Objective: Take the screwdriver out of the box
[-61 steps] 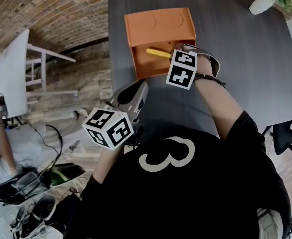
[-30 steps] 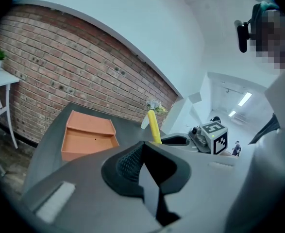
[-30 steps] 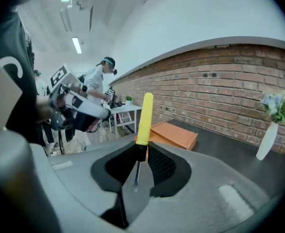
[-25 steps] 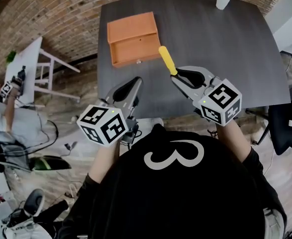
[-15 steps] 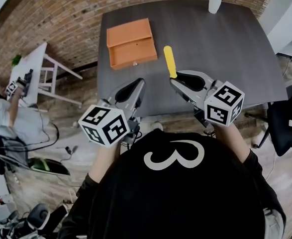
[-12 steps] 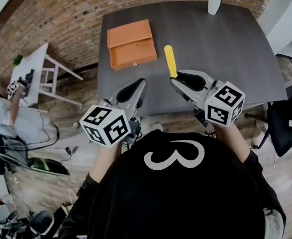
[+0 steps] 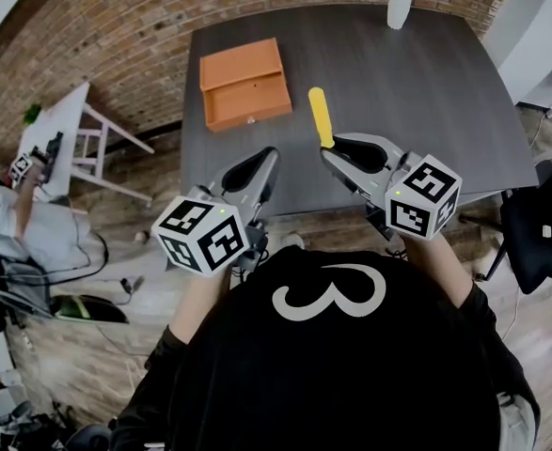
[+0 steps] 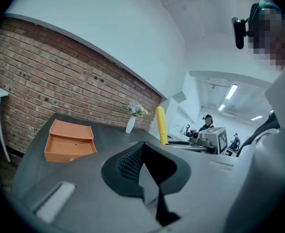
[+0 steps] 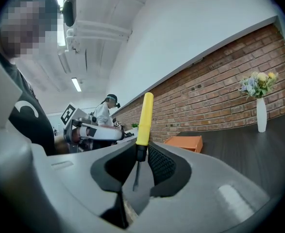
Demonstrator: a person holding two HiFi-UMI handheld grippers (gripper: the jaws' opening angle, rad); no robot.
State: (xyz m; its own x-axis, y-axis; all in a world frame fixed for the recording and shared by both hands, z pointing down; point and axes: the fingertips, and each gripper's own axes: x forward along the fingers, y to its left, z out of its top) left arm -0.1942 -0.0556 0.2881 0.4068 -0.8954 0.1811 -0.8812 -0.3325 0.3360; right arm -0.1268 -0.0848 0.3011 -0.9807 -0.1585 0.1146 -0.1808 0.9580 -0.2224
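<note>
- Screwdriver [image 7: 321,116]: you have it out of the box [image 7: 244,83], so the main step of the task looks done. The orange box sits open at the far left of the table [image 7: 445,92], and the part of its inside that shows holds no tool.
- Where it is: the screwdriver is in the air above the dark table, well apart from the box. In the head view it lies to the box's right and nearer to you.
- Your right gripper [image 7: 329,150] has hold of it. The jaws are closed partway and pinch the black collar where the handle meets the shaft. The whole handle sticks out past the fingertips.
- Your left gripper [image 7: 269,156] has its jaws together with nothing between them. It hangs near the table's front edge, beside the right one, and takes no part in the grip.
- What is left, as I judge it: little or nothing. The task names no place to set the tool down, so at most you lay it on the table.
- How it looks: a smooth yellow handle with a rounded end, a short black collar, and a thin metal shaft. The shaft points back between the jaws. In the right gripper view the handle [image 9: 144,118] stands nearly upright.
</note>
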